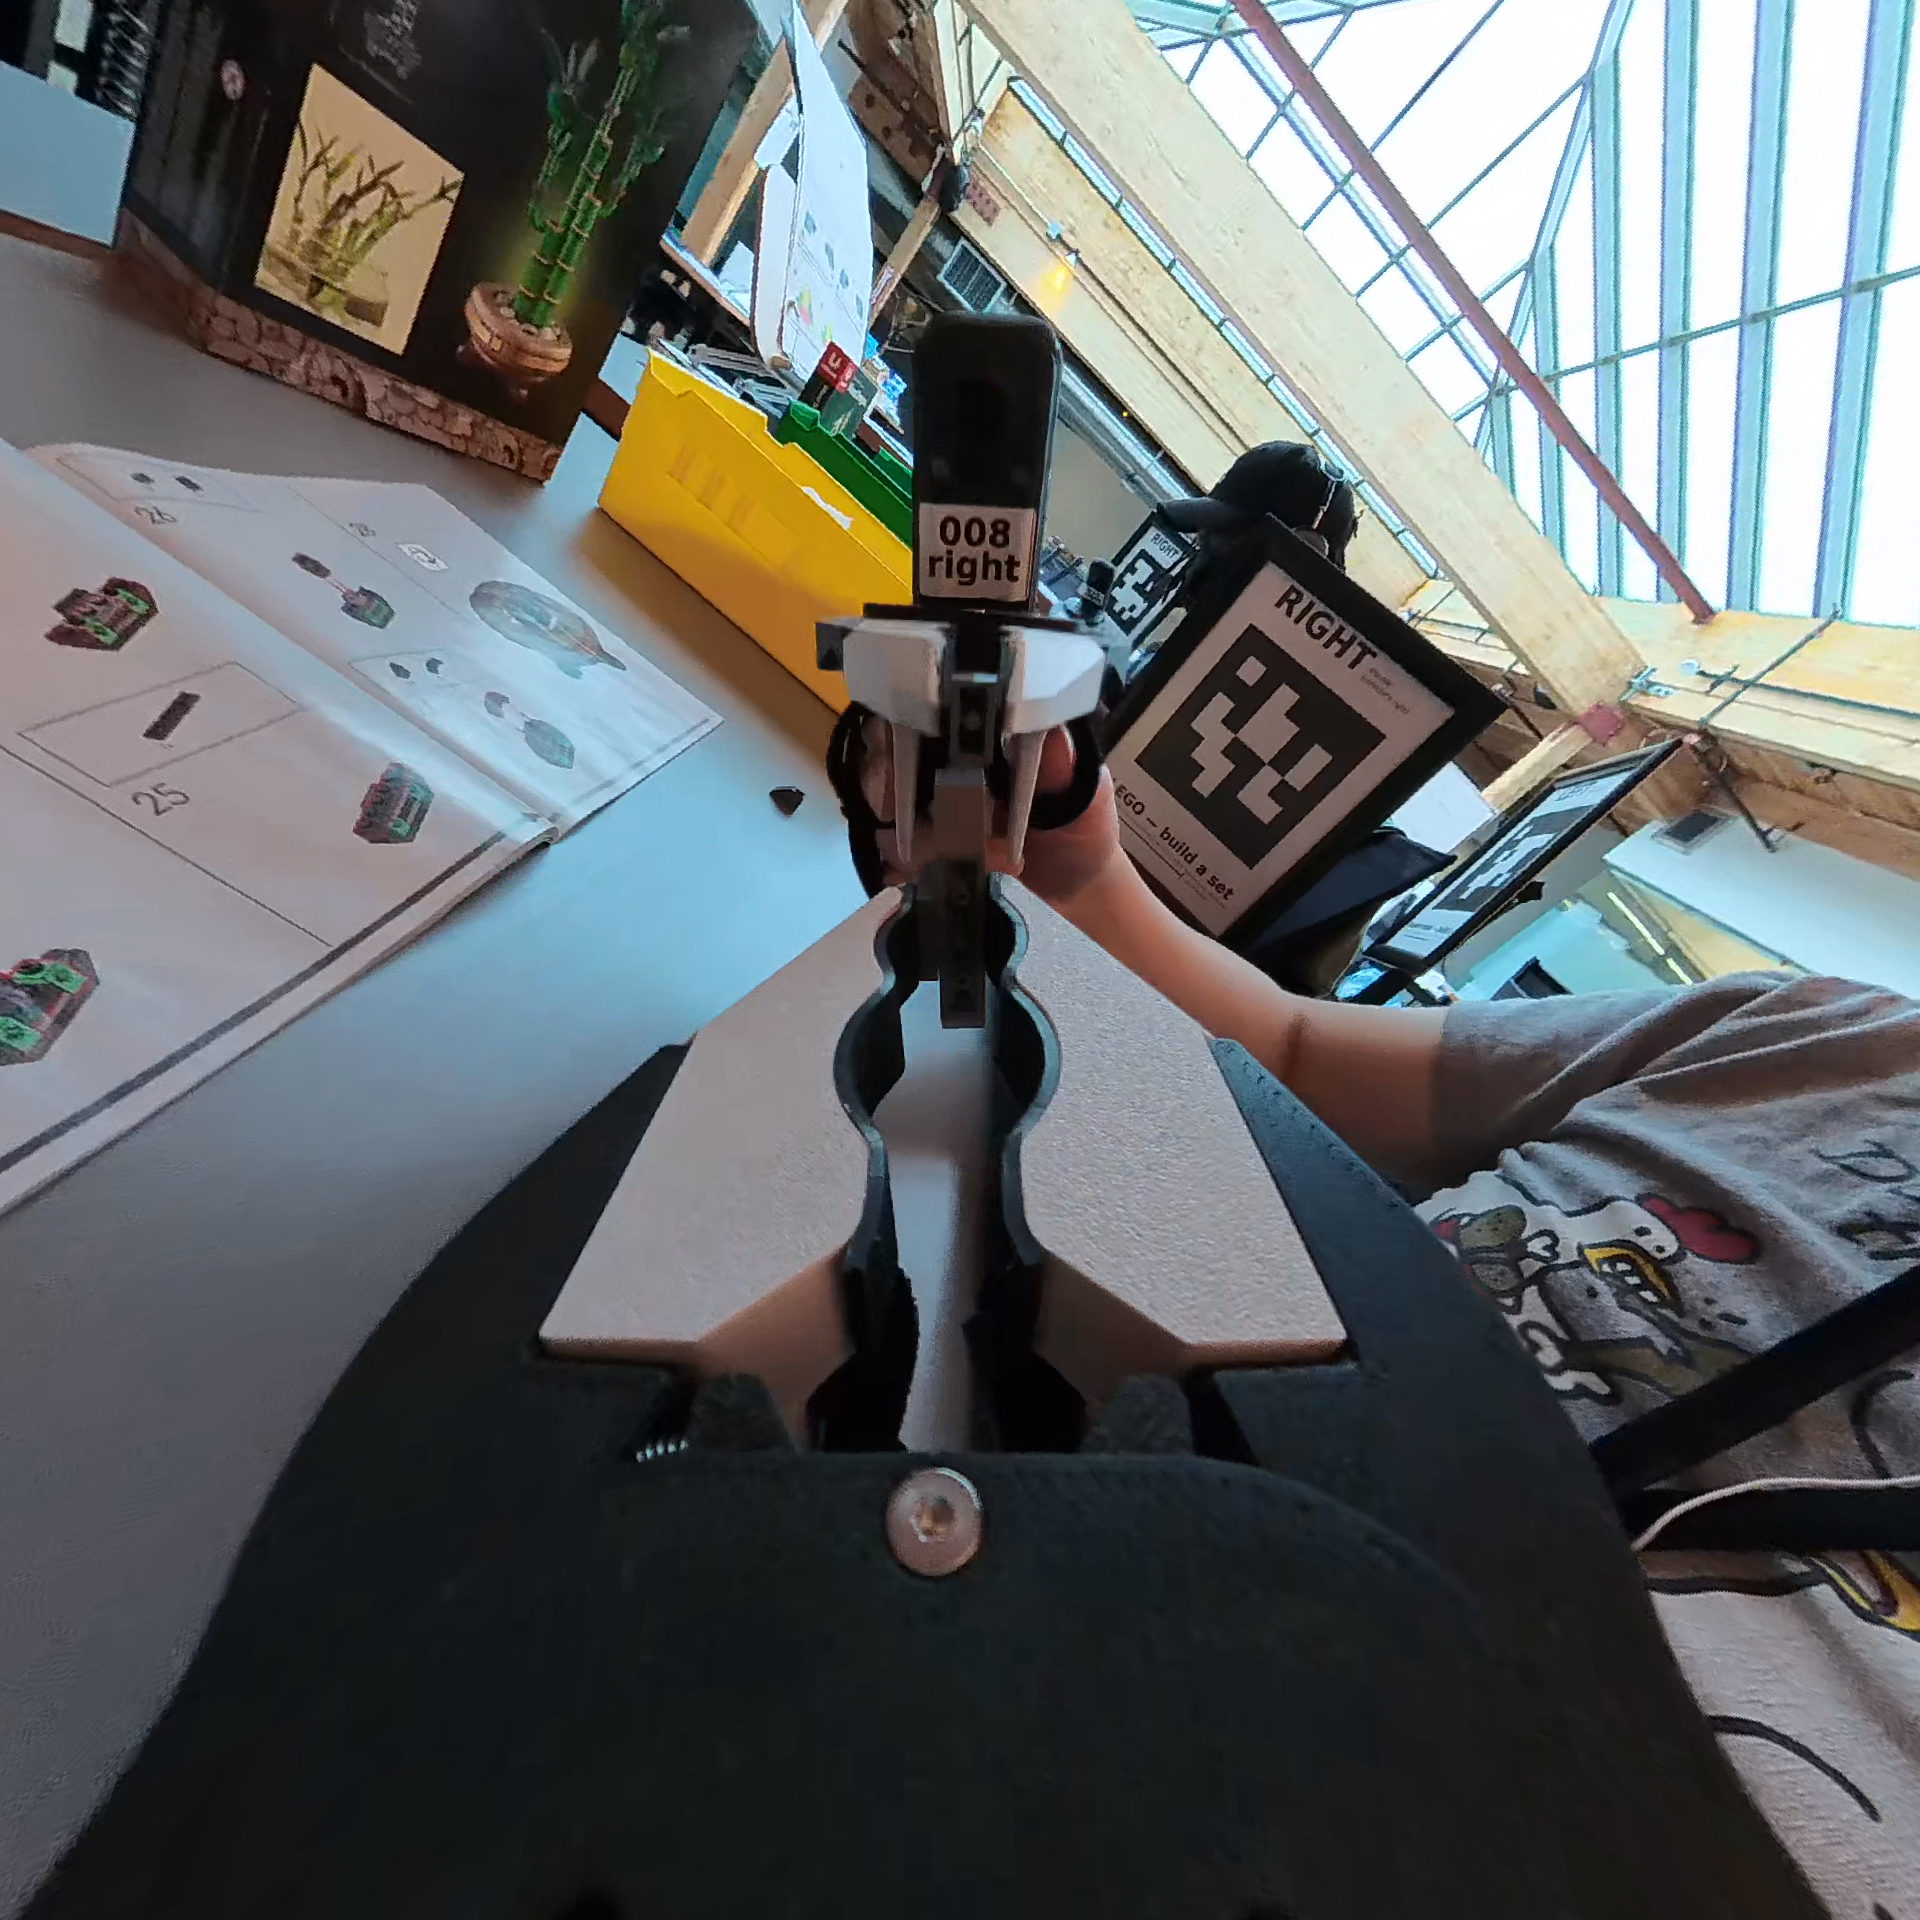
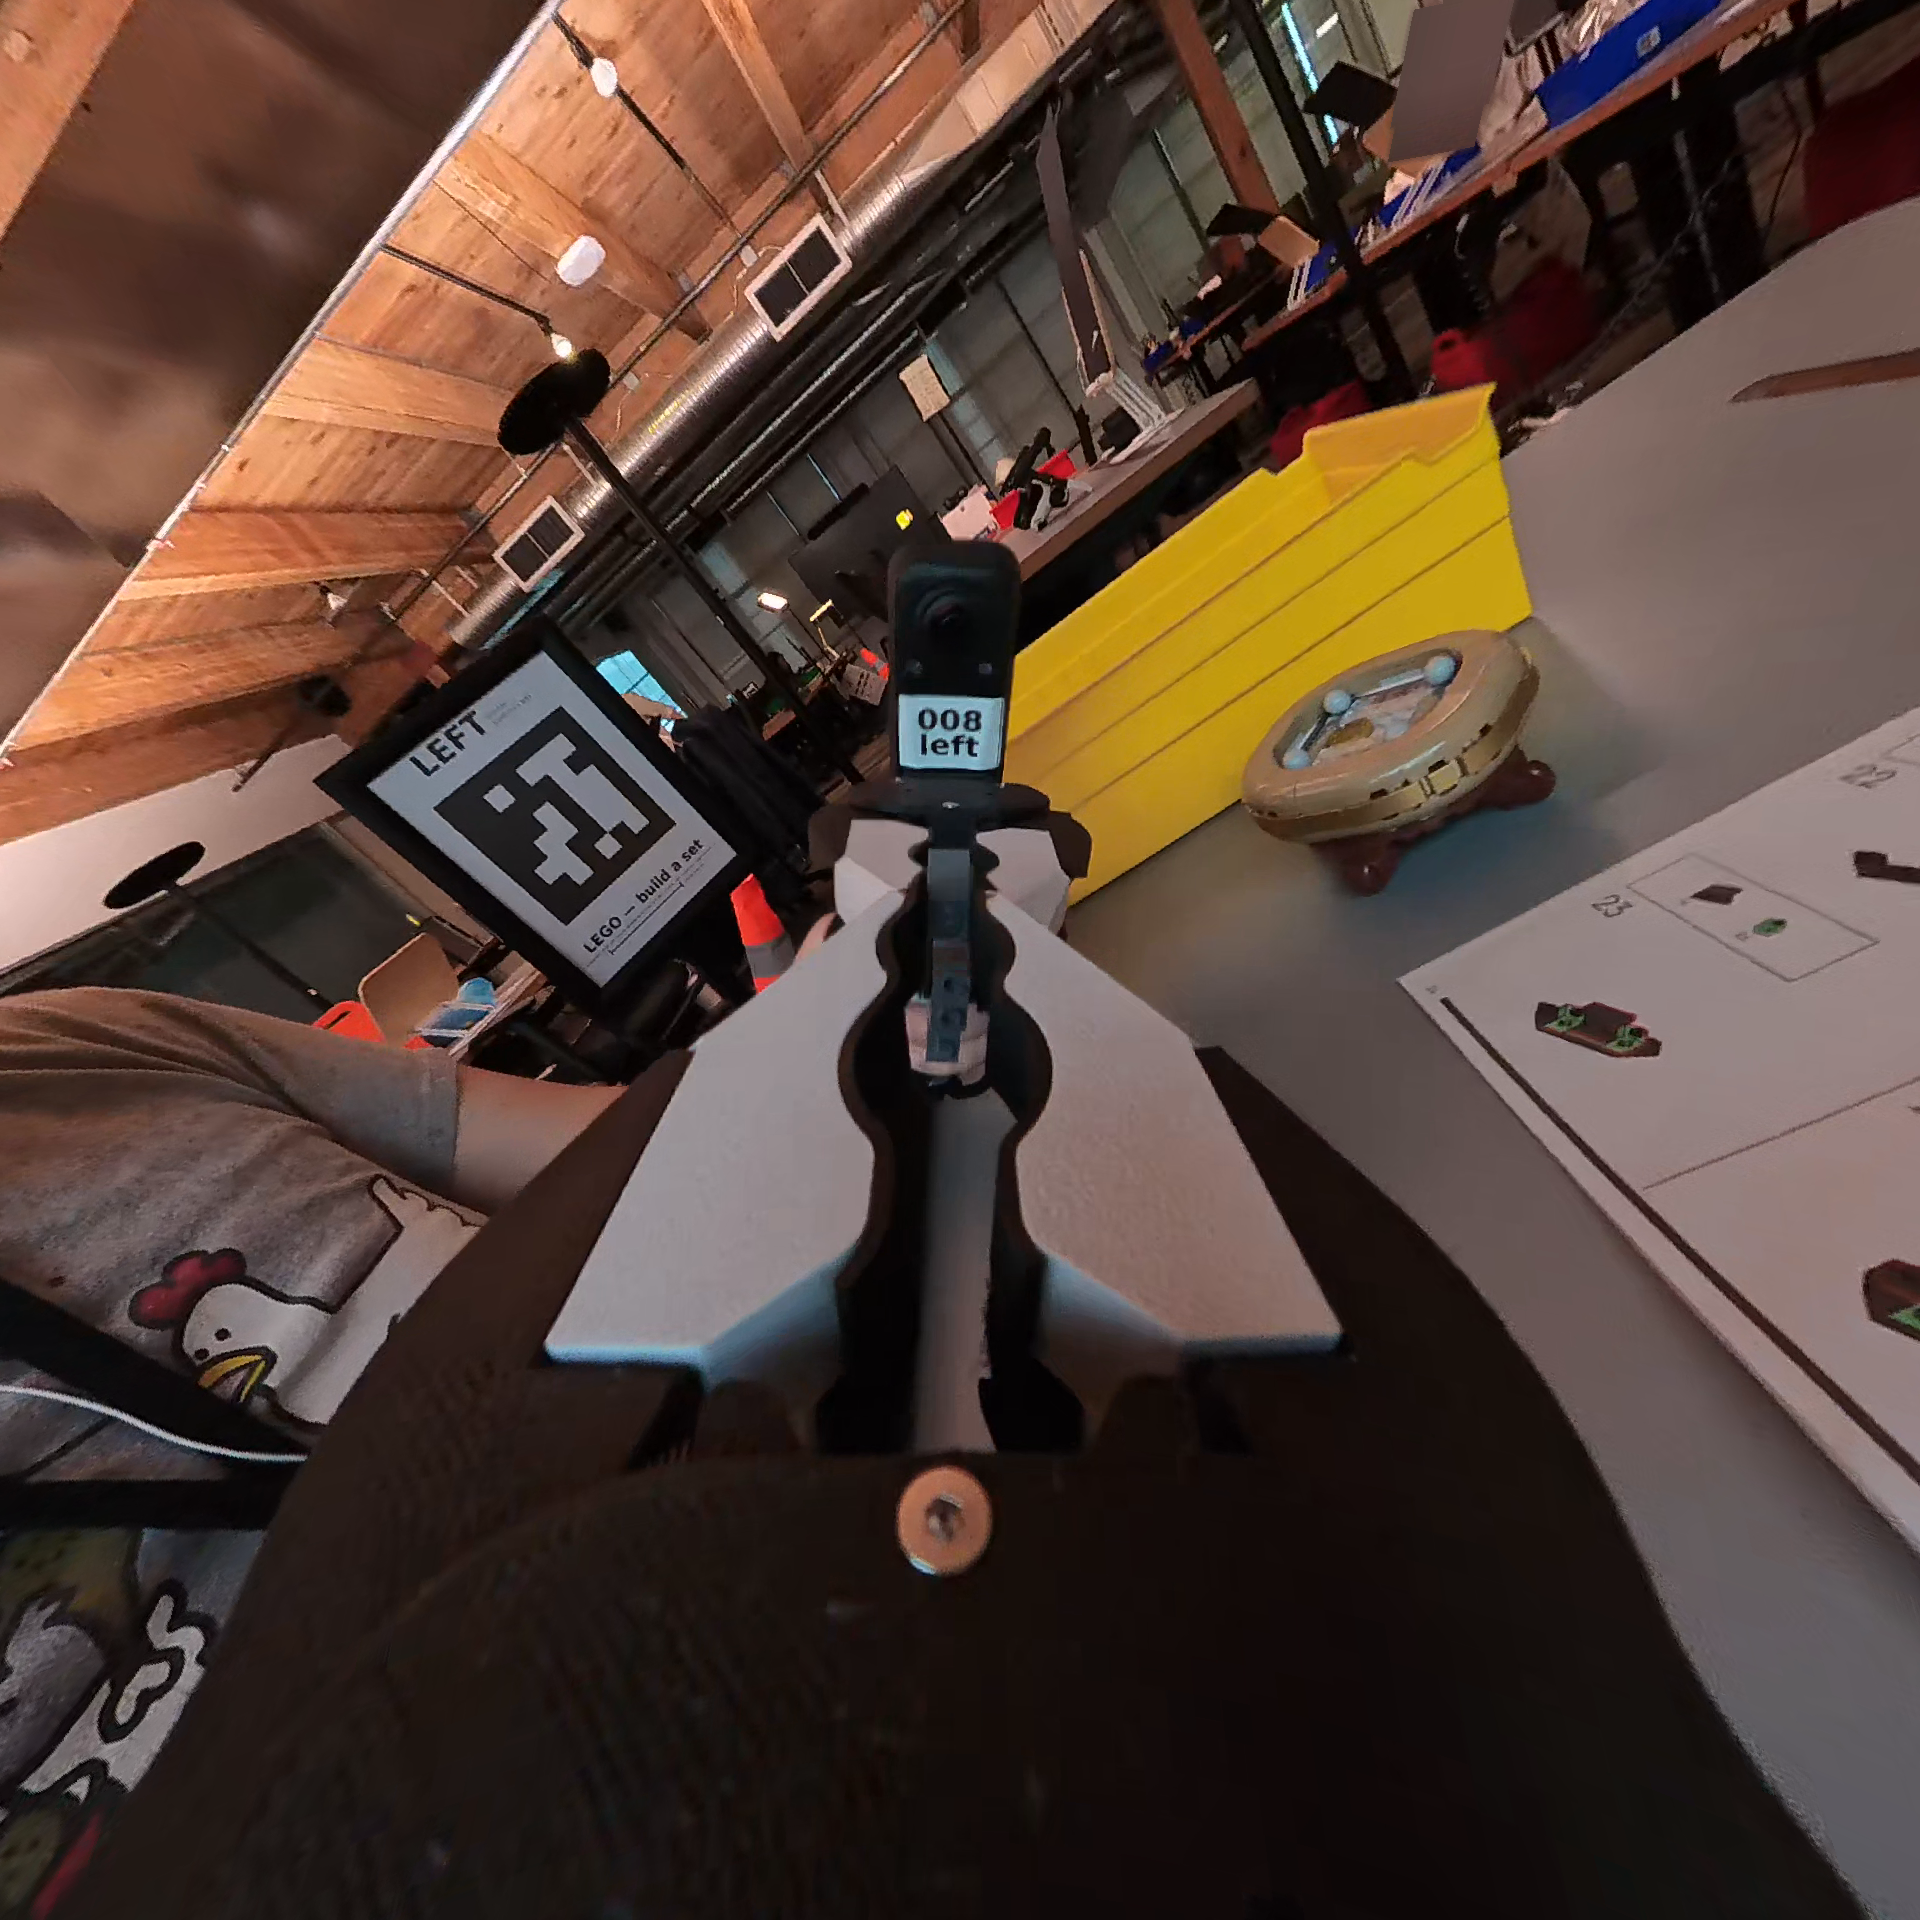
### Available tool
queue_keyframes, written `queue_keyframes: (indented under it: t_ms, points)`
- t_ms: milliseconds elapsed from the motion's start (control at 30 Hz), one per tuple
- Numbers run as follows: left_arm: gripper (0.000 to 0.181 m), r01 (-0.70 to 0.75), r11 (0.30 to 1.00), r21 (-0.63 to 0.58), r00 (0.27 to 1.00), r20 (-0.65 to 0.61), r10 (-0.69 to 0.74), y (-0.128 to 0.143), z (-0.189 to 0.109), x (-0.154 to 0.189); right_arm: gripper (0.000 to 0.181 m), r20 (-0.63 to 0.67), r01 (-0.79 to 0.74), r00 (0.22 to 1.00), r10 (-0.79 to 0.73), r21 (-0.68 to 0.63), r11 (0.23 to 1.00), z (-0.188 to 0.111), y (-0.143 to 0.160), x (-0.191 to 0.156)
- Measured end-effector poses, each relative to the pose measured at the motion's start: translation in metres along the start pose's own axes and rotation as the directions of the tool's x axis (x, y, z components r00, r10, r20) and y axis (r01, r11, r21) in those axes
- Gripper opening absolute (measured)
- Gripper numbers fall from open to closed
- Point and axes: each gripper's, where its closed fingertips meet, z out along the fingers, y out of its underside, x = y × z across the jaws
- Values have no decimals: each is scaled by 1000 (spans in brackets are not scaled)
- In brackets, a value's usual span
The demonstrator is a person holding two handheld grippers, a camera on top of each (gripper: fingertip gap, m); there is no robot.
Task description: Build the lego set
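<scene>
Left wrist view showed the left tongs [image 1: 951, 935] and the right tongs [image 1: 961, 842] meeting tip to tip above the worktop [image 1: 312, 1299], both clamped on one dark grey lego piece [image 1: 961, 956], a narrow bar with holes that bridged the two. The open instruction booklet [image 1: 260, 727] lay on the worktop to the left, a small dark brick [image 1: 787, 800] just past its corner, with the set's box [image 1: 395, 208] and a yellow bin [image 1: 748, 520] behind. In the right wrist view, the tan round pot base [image 2: 1392, 748] on brown feet stood beside that bin.
</scene>
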Motion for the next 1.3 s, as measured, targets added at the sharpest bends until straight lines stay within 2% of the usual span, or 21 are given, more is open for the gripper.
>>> queue_keyframes:
  t_ms: [200, 467, 800, 1067, 1300]
  points:
    - [9, -16, 1000, -8, 1000, 4, 16, 1, 0, 1, 6, -2, -10, 1000, 10, -26, 1000, 9, 11, -1]
    - [8, -9, 1000, -11, 1000, -20, 9, 1, -1, 3, 6, -15, 7, 1000, -7, 1, 1000, 10, 12, -2]
    - [9, -27, 997, -73, 999, -18, 26, 10, -2, 3, 6, 41, -56, 998, 58, -46, 997, 10, 21, -2]
    - [9, -25, 991, -132, 1000, -15, 23, 19, -3, 2, 6, 3, 31, 1000, -31, -127, 991, 8, 30, -2]
    - [9, -45, 988, -149, 998, 38, 51, 20, -4, -5, 6, -74, 70, 994, -81, -132, 989, 10, 32, 4]
